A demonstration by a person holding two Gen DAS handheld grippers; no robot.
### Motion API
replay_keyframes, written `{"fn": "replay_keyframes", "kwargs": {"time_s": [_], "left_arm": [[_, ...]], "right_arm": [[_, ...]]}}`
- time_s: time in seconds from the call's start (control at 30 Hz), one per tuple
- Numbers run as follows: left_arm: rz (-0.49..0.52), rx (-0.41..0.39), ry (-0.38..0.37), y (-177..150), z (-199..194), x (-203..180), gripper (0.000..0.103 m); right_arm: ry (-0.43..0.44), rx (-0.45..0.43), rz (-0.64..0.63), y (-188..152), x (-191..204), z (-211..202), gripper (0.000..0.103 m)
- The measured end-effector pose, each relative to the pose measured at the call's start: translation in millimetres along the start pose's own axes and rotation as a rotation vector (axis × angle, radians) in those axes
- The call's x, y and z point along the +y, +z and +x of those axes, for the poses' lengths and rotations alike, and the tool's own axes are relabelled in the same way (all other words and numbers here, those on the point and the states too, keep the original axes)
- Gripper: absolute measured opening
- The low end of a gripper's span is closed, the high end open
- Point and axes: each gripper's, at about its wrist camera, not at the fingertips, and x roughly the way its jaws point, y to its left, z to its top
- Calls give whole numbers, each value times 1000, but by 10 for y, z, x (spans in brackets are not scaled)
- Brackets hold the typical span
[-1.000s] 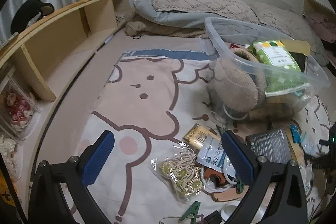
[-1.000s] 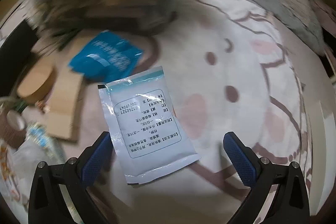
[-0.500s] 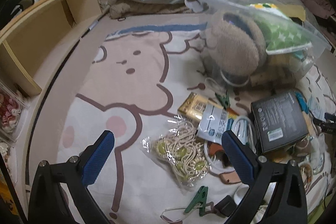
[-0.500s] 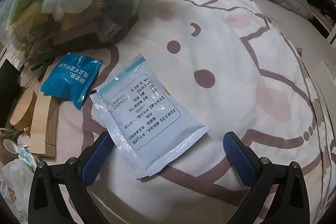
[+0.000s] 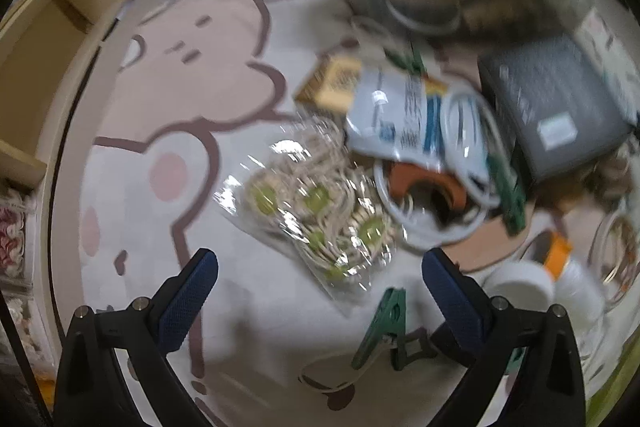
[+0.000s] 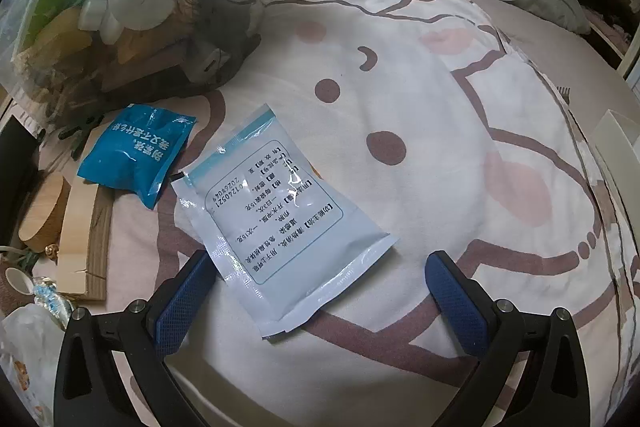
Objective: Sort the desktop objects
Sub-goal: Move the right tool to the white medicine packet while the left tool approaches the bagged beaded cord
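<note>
Right gripper (image 6: 316,287) spread wide over the flat pale-blue printed sachet (image 6: 280,223) lying beside the small blue foil packet (image 6: 136,155); the thin sachet could slide off; left gripper (image 5: 320,287) also spread.

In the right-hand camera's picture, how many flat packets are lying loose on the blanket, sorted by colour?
Blue packet: 1
White packet with printed text: 1
Total: 2
</note>
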Motion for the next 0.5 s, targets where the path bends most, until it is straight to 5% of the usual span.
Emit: {"fn": "replay_keyframes", "kwargs": {"time_s": [0.23, 0.5], "left_arm": [[51, 28, 106, 4, 238, -96, 103], [-115, -4, 176, 33, 239, 298, 103]], "right_arm": [[10, 0, 3, -4, -17, 8, 103], [17, -4, 6, -22, -42, 9, 103]]}}
